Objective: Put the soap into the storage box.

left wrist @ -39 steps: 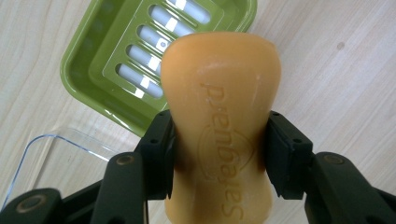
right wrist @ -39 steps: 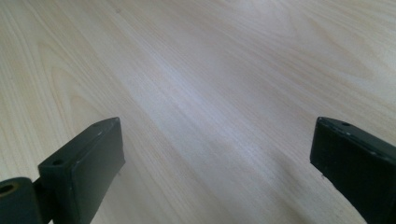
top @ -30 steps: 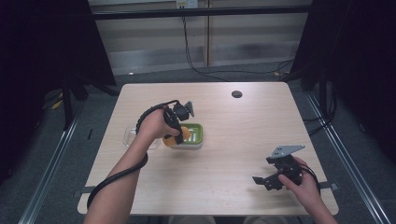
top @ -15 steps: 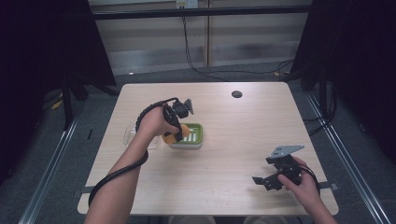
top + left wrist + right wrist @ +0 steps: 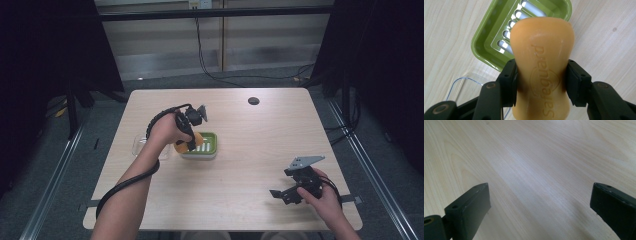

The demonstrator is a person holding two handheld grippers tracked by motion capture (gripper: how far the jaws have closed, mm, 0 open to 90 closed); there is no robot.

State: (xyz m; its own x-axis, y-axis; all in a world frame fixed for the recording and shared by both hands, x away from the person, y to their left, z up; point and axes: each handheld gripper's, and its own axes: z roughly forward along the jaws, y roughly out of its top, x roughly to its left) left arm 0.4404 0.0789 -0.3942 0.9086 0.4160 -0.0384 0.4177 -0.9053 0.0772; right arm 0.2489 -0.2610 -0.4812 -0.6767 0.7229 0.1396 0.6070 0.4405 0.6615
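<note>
Over the last second my left gripper [image 5: 189, 142] has drawn back a little toward me and toward nine o'clock, carrying the soap [image 5: 541, 65] from above the middle of the green dish [image 5: 206, 145] to its near left corner, so I judge I am either lifting the bar out or still lining it up to set it down; it is not resting in the dish yet. In the left gripper view the jaws are clamped on the orange bar across its waist, one pad on each flank, and the bar stands up toward twelve o'clock over the dish's ribbed floor. A clear lid [image 5: 141, 146] lies on the table [image 5: 240, 190] just beside the dish at nine o'clock. My right gripper [image 5: 292, 190] hasn't moved, parked near the table's five o'clock corner, well apart from the dish, its jaws spread wide over bare wood with nothing between them. The soap carries pressed lettering that runs lengthwise and reads sideways; it looks like "prenbajas" or similar, partly ringed by an oval outline, but I cannot make it out with confidence.
</note>
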